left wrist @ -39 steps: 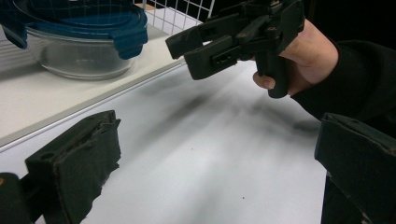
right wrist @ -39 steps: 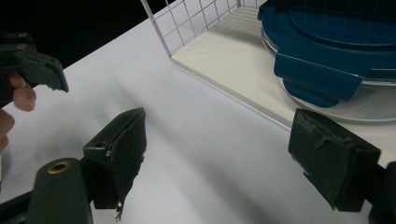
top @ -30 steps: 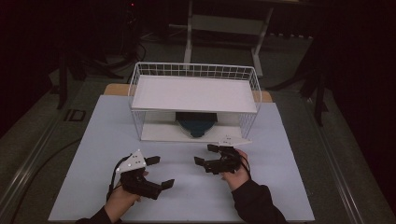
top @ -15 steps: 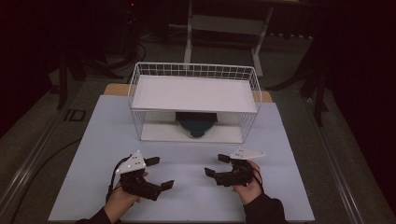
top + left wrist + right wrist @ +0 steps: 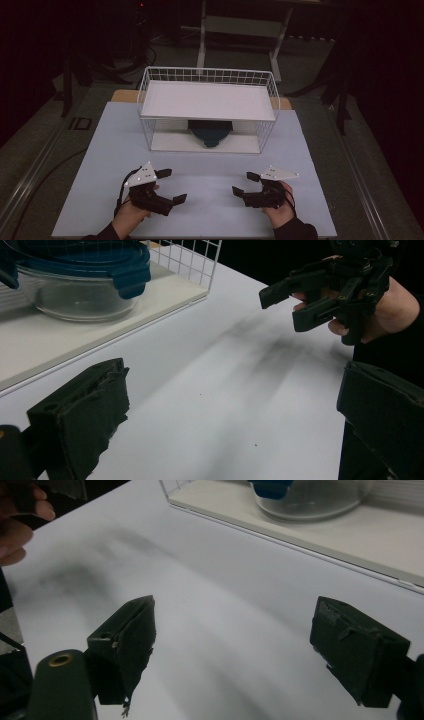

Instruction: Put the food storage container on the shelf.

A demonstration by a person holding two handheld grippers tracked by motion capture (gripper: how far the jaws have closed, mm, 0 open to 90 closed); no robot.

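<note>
Left gripper [image 5: 172, 186]: jaws wide, empty.
Right gripper [image 5: 243, 183]: jaws wide, empty.
Bowl [image 5: 80, 277]: ahead in the rack [image 5: 207, 76]; likely approach low, under the shelf.

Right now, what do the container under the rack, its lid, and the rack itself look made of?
Container: clear glass by the look, glossy, see-through with a thick wall; could be hard plastic. Lid: blue plastic, smooth, with snap-down clips. Rack: white coated wire grid, likely metal, holding flat matte white shelf boards.
</note>
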